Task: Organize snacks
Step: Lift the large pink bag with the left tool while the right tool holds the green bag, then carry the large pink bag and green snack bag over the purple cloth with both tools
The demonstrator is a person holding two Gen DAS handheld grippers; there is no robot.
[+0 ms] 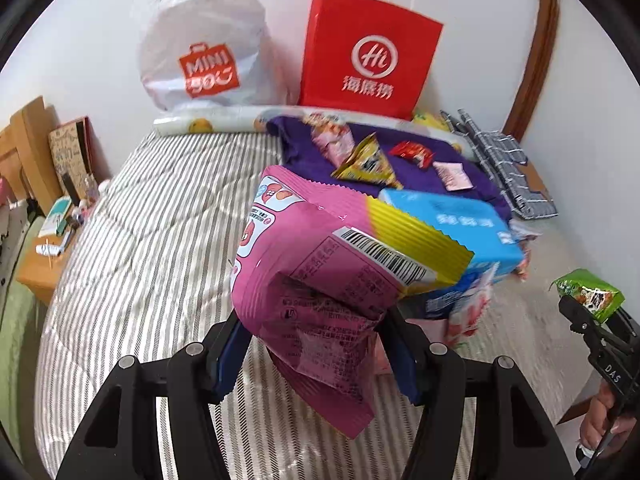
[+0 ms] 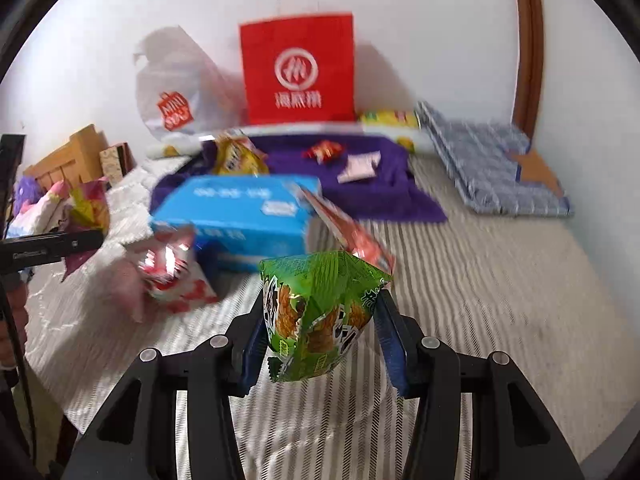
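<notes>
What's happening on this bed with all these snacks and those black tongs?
A person is sorting snacks with a hand-held gripper in each hand. The left hand-held gripper is clamped on a pink and yellow snack bag, held above the striped bedspread. The right hand-held gripper grips a small green snack packet. More snacks lie on a purple cloth beside a blue cardboard box.

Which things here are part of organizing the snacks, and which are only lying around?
Part of the job:
- pink snack bag held by left gripper
- green snack packet held by right gripper
- blue box
- yellow triangular packet
- red candy packet

Only lying around:
- red paper bag
- white plastic bag
- checked cloth
- wooden bedside table
</notes>
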